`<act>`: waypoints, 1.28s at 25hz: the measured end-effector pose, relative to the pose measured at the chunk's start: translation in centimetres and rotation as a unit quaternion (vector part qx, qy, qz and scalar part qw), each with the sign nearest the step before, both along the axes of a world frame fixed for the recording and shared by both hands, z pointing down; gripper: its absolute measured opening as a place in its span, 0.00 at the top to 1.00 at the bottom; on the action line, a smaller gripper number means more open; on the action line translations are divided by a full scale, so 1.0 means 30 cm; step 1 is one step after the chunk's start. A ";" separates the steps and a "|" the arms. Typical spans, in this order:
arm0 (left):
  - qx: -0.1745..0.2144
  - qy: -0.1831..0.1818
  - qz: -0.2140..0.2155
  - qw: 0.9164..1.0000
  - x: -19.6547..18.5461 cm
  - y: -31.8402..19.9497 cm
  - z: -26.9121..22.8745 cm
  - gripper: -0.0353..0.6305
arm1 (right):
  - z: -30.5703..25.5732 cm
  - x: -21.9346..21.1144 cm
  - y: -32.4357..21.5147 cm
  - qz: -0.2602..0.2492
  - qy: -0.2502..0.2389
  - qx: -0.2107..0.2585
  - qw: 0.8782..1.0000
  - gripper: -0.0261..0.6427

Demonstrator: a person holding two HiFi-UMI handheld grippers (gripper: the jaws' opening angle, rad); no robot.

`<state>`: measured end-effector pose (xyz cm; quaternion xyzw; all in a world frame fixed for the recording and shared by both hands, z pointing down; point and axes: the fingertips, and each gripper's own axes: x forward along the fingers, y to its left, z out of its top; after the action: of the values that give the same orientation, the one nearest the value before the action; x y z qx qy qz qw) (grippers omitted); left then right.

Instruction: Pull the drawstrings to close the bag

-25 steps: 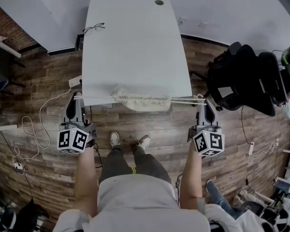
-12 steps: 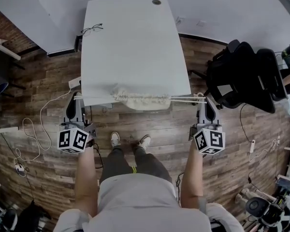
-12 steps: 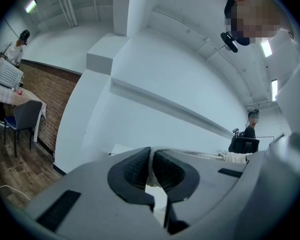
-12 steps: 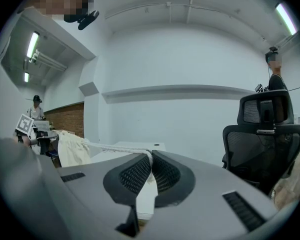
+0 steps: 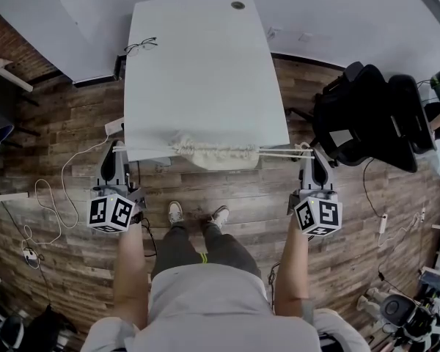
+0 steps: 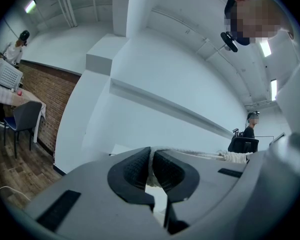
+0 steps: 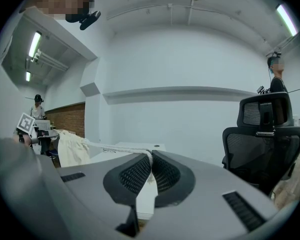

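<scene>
Head view: glasses (image 5: 142, 45) lie far up the table (image 5: 205, 72), chair (image 5: 367, 116) near right tool (image 5: 306, 151).

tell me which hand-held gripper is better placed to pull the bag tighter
Left, probably. Both are shut on a drawstring, but the right hand-held gripper has the black chair just beyond it, while the left hand-held gripper has open floor to pull outward.

The cream drawstring bag (image 5: 213, 155) sits bunched at the near edge of the white table (image 5: 205, 72), its drawstrings (image 5: 277, 152) stretched taut out both sides. The left gripper (image 5: 117, 148) is at the table's near left corner and the right gripper (image 5: 306, 149) at the near right, each at a cord end. A pair of eyeglasses (image 5: 142, 44) lies by the far left edge.
</scene>
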<state>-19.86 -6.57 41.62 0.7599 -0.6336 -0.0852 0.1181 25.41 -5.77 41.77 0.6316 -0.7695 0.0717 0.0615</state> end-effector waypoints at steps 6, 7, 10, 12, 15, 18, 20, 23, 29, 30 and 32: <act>-0.007 0.006 -0.001 1.000 0.002 0.005 0.002 0.92 | -0.015 0.004 0.006 0.001 0.000 0.005 1.000 0.91; -0.009 0.006 -0.001 1.000 0.004 0.006 0.002 0.92 | -0.011 0.006 0.010 0.003 -0.002 0.003 1.000 0.91; -0.003 0.008 0.004 1.000 0.003 0.006 0.007 0.92 | -0.005 0.008 0.021 0.004 -0.003 0.001 1.000 0.91; -0.005 0.008 0.004 1.000 0.007 0.005 0.011 0.92 | -0.007 0.010 0.021 0.002 -0.003 0.001 1.000 0.91; -0.012 0.011 0.004 1.000 0.012 0.005 0.015 0.92 | -0.011 0.010 0.020 0.002 -0.004 0.001 1.000 0.91; -0.013 0.019 0.006 1.000 0.013 0.005 0.013 0.92 | -0.017 0.004 0.025 0.001 -0.006 0.000 1.000 0.91; -0.011 0.024 0.011 1.000 0.014 -0.001 0.013 0.92 | -0.024 -0.001 0.026 -0.001 -0.008 0.001 1.000 0.91; -0.008 0.024 0.018 1.000 0.022 -0.007 0.001 0.92 | -0.035 -0.012 0.028 -0.001 -0.007 0.004 1.000 0.91; -0.005 0.028 0.047 0.999 0.059 -0.028 -0.032 0.92 | -0.084 -0.026 0.013 0.002 -0.005 0.016 1.000 0.91; -0.004 0.030 0.050 0.998 0.061 -0.033 -0.038 0.92 | -0.093 -0.031 0.009 0.002 -0.006 0.018 1.000 0.91; -0.004 0.030 0.057 0.998 0.067 -0.043 -0.050 0.92 | -0.110 -0.037 -0.001 0.003 -0.006 0.022 1.000 0.91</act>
<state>-17.86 -7.86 40.10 0.7917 -0.5854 -0.0984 0.1445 24.29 -5.79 38.47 0.6343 -0.7696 0.0586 0.0434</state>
